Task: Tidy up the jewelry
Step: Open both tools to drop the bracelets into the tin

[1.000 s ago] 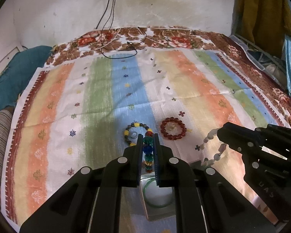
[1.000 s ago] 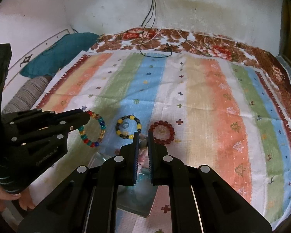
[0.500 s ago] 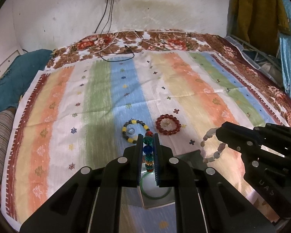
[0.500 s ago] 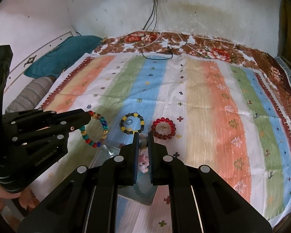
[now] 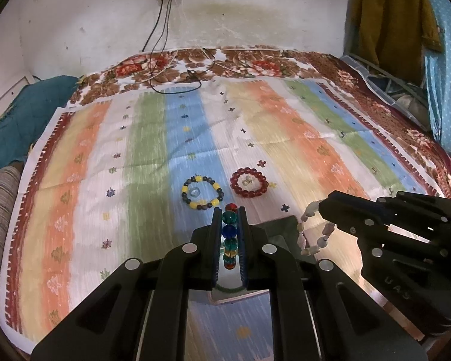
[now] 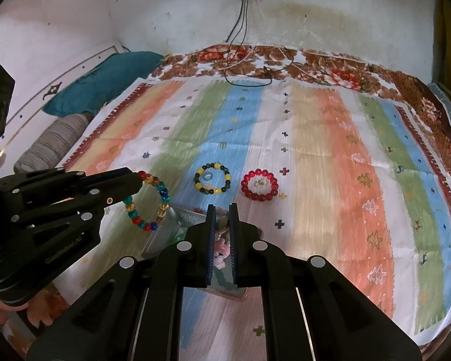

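Observation:
My left gripper [image 5: 229, 210] is shut on a multicoloured glass bead bracelet [image 5: 229, 234], which hangs from it in the right wrist view [image 6: 153, 201]. My right gripper [image 6: 222, 207] is shut on a pale pink stone bracelet [image 6: 221, 249], seen dangling in the left wrist view [image 5: 311, 234]. Both are held above a small clear tray [image 6: 177, 219] with a green bangle in it. A yellow and dark bead bracelet [image 5: 203, 192] and a red bead bracelet [image 5: 249, 182] lie on the striped cloth [image 5: 285, 138] just beyond.
A teal pillow [image 5: 18, 111] and a striped cushion [image 5: 0, 204] lie at the left. Black and white cables [image 5: 177, 72] run from a wall socket onto the bed's far edge. Clothes hang at the right [image 5: 391, 15].
Both grippers have risen and drawn back a little with their bracelets. The bracelets on the cloth look farther off.

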